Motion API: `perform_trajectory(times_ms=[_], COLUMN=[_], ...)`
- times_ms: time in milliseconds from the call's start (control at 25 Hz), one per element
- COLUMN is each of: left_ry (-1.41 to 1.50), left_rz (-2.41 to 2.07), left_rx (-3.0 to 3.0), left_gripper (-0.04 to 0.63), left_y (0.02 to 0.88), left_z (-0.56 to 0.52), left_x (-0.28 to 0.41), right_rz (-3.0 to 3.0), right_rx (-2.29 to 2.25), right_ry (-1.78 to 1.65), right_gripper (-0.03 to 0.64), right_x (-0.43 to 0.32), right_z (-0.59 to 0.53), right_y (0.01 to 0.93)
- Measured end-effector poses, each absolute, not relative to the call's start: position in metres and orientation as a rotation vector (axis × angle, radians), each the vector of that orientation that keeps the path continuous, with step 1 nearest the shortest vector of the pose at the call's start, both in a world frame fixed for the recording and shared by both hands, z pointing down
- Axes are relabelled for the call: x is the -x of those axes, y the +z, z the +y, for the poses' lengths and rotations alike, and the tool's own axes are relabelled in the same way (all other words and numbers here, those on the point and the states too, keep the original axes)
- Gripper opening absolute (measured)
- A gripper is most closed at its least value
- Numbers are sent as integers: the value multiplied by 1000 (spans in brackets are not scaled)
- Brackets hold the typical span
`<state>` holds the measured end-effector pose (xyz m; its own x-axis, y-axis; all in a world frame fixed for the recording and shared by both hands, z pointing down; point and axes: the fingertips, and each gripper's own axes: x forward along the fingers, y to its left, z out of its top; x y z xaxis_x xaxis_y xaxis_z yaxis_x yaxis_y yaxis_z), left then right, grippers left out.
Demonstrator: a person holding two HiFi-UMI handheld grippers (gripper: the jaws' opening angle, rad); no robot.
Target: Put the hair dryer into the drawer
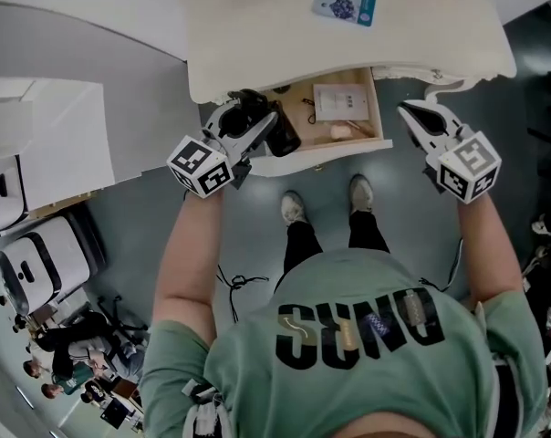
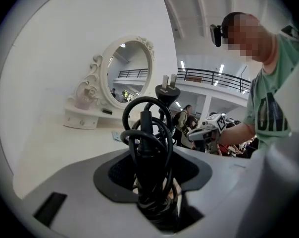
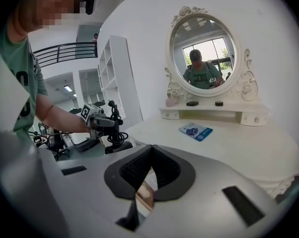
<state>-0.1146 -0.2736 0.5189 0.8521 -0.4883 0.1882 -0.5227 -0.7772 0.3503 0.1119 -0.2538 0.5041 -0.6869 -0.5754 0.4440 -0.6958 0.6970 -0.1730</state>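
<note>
The person reaches both forearms forward, toward the white surface [image 1: 285,35]. The left gripper [image 1: 248,135] points almost level, and its fingers are clamped on the hair dryer [image 1: 282,133]. The dryer's coiled cord [image 2: 147,133] and plug [image 2: 168,86] stand up between them. Just beyond these fingers lies the open drawer [image 1: 378,108], and the dryer hangs over its left front corner. The right gripper [image 1: 412,112] tilts a little downward beside the drawer's right wall. Its fingers are together with nothing between them.
</note>
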Motion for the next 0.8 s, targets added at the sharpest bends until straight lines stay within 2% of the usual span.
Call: perform_trajectory(times_ms=[160,800], left_ry=[246,1088], left_rz=[-673,-105], left_rx=[-2673,-2858], left_gripper=[204,202], left_y=[552,659], left_z=[-279,-265], left_x=[95,4], right_rz=[-2537,-2512], right_rx=[-993,-997], right_ry=[488,625], right_gripper=[-6,-6], right_x=[-116,-140], right_z=[-253,-240], right_y=[524,578])
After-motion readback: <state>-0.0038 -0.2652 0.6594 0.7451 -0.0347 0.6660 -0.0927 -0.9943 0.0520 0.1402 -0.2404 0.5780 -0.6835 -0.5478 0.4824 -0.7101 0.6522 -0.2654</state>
